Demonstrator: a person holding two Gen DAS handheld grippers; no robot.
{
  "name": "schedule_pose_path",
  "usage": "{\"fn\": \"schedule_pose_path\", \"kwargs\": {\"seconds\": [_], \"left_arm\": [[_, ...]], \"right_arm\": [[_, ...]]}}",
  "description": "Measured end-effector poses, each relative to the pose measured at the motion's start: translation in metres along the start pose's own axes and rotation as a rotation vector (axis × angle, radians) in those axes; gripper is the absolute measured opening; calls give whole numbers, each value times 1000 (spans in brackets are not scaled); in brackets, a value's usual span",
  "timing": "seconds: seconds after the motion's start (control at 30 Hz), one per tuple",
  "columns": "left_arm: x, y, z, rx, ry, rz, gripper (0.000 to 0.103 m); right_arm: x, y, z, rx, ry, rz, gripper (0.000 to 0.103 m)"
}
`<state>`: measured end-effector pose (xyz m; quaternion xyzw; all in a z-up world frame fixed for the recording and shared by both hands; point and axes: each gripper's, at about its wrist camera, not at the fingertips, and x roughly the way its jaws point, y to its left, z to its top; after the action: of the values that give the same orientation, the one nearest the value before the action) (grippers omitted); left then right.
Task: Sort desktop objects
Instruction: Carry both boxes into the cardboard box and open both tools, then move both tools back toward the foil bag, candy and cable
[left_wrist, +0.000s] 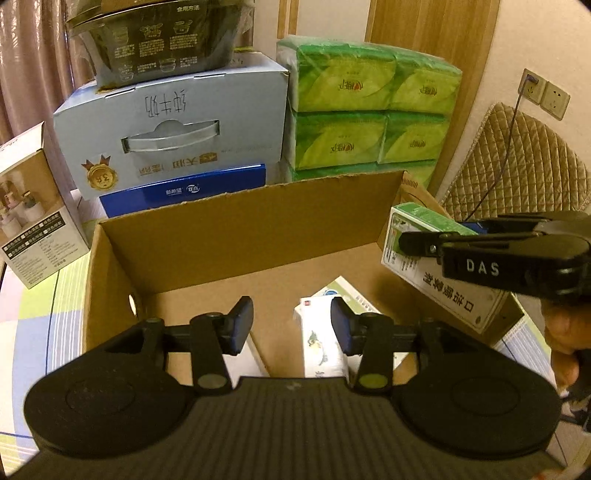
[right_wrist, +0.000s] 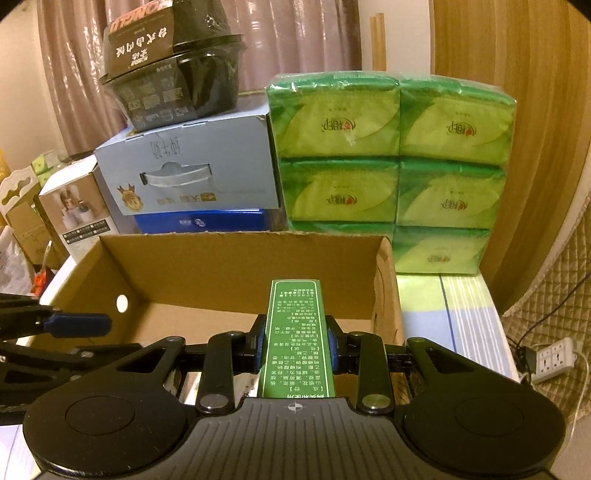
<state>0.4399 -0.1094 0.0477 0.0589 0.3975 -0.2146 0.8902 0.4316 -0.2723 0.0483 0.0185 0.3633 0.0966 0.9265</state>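
One green medicine box (right_wrist: 297, 339) sits clamped between the pads of the right gripper (right_wrist: 295, 341), its long axis running straight ahead along the fingers, the far end poking out over the open cardboard box (right_wrist: 240, 258). Seen from the left wrist, the same carton (left_wrist: 436, 273) hangs just inside the cardboard box's right wall, tilted, with the right gripper (left_wrist: 410, 242) biting its upper end. The drop point lies directly ahead of and below that tool, so the coming move looks like a short lowering and a release rather than any reach; I judge the right hand the one in charge here.

Ahead of the left gripper (left_wrist: 291, 325) the jaws stand narrowly parted with nothing pressed between them; its blue pads (left_wrist: 240, 325) hang above the box floor. Below and just beyond them lie a few small white cartons (left_wrist: 321, 343) already in the box, one partly hidden by the right finger.

Beyond the cardboard box's far wall, from either tool, stand a pale blue milk case (left_wrist: 173, 133) on a dark blue box (left_wrist: 184, 190), a black bowl pack (right_wrist: 173, 74) stacked on top, and green tissue packs (right_wrist: 391, 155) to the right. A small printed box (left_wrist: 33, 210) stands off to the left. Everything rests on a pastel striped cloth (right_wrist: 450, 302); curtains, wooden panelling, a quilted cushion (left_wrist: 517, 162) and a power strip (right_wrist: 554, 358) fill the room behind
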Motion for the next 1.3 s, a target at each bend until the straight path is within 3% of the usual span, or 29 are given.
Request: {"fn": "schedule_pose_path", "kwargs": {"seconds": [0.17, 0.23, 0.27, 0.57, 0.8, 1.0, 1.3], "left_arm": [[-8, 1, -3, -4, -12, 1, 41], [-13, 2, -4, -6, -17, 0, 42], [-15, 2, -5, -6, -20, 0, 42], [-48, -5, -19, -6, -40, 3, 49], [-90, -14, -35, -17, -63, 9, 52], [-133, -24, -56, -19, -88, 20, 64], [-180, -28, -117, -38, -73, 42, 86]], "right_arm": [[1, 2, 1, -10, -16, 17, 29], [-1, 3, 2, -9, -25, 7, 48], [-3, 3, 3, -8, -34, 11, 50], [-46, 12, -1, -29, -65, 23, 56], [-104, 20, -11, -48, -95, 33, 70], [-150, 31, -37, -68, -87, 46, 80], [-197, 48, -101, -67, -32, 90, 90]]}}
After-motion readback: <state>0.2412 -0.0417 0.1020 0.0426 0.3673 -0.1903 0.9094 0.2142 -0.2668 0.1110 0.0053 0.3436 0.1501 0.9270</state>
